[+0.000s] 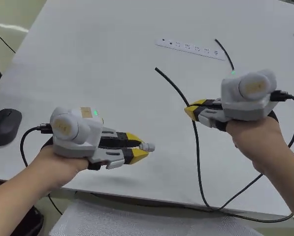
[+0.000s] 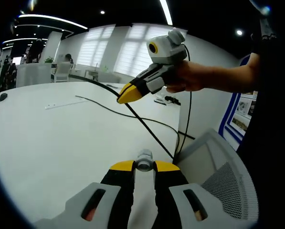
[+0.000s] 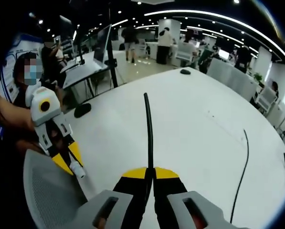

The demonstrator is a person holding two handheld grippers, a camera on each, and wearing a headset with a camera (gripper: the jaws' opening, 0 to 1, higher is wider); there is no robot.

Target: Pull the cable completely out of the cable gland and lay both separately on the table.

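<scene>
Gripping the cable gland (image 1: 148,146) at their tips, the left tongs (image 1: 140,147) hover above the counter (image 1: 112,73); the right tongs (image 1: 190,111), well apart, pinch the black cable (image 1: 197,147).

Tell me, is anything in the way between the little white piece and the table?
Nothing visible is. The left gripper holds the white piece above bare table. The right gripper holds the black cable apart from it, off to the side. The mouse and power strip lie farther away.

surface: white table (image 1: 102,54) | lying on it: power strip (image 1: 191,48), black mouse (image 1: 5,126), short black cable (image 1: 224,53)
</scene>
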